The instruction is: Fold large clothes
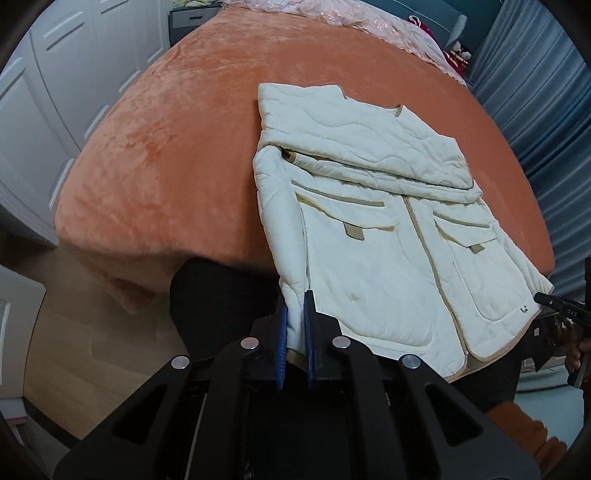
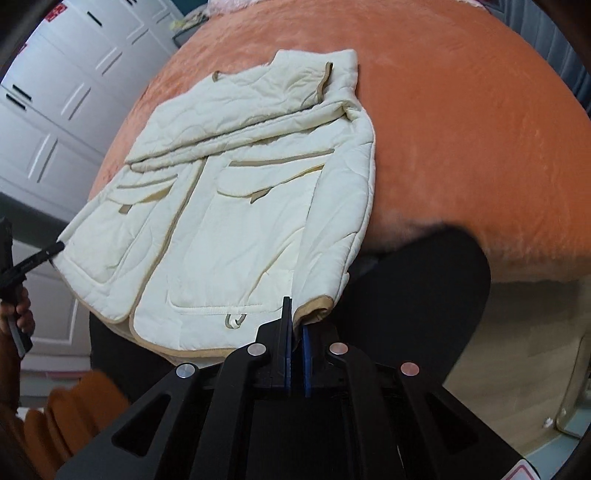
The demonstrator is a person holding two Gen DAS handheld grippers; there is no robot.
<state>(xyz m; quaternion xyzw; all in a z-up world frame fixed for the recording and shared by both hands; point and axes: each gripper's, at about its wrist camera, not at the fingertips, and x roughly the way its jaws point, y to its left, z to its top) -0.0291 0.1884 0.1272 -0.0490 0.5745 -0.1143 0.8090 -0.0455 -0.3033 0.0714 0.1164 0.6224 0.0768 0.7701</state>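
Note:
A cream quilted jacket (image 1: 373, 206) with tan trim and flap pockets lies on an orange bed (image 1: 177, 122), its sleeves folded across the chest. My left gripper (image 1: 295, 314) is shut on the jacket's hem at its left bottom corner, and that corner hangs lifted off the bed edge. In the right wrist view the same jacket (image 2: 236, 192) fills the middle. My right gripper (image 2: 296, 317) is shut on the tan-edged hem at the right bottom corner, also raised. Each gripper shows at the other view's side edge, the right gripper (image 1: 546, 299) and the left gripper (image 2: 55, 249).
White wardrobe doors (image 1: 48, 92) stand to the left of the bed, blue curtains (image 1: 546, 122) to the right. A pink lace cover (image 1: 369, 18) lies at the bed's far end. Below the bed edge are a person's dark trousers (image 2: 417, 295), orange slippers (image 2: 74, 410) and wooden floor (image 1: 92, 332).

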